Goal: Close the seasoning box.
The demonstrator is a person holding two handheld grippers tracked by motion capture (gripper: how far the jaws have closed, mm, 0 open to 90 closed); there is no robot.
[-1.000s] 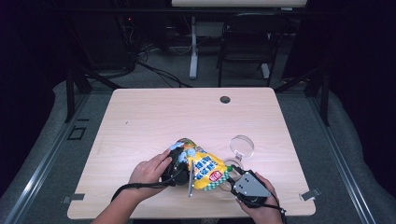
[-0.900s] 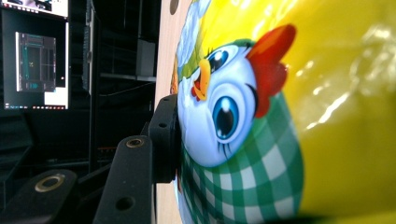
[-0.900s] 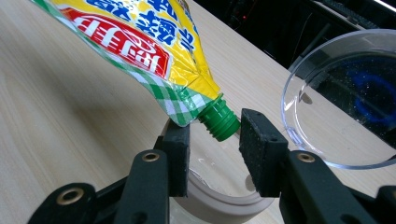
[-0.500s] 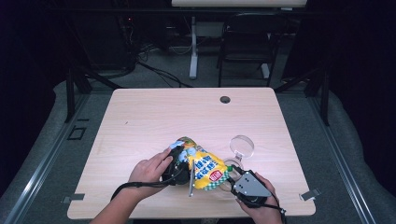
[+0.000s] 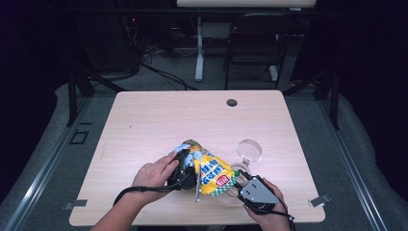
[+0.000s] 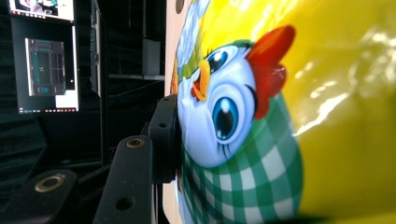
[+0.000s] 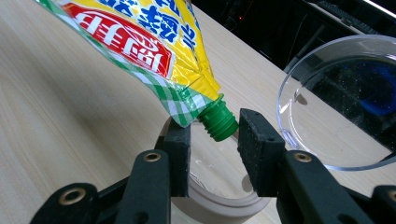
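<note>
The right hand-held gripper [image 7: 212,140], lower centre, has just been closing around the pouch's [image 5: 211,171] green cap [image 7: 218,122], not yet pressing, ready for unscrewing; the left hand-held gripper [image 5: 185,166] clamps the pouch.

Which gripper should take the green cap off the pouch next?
Right. The right gripper has its jaws on either side of the green cap, just closing in, not yet pressing on it. The left gripper is clamped on the yellow pouch body, holding it tilted.
</note>
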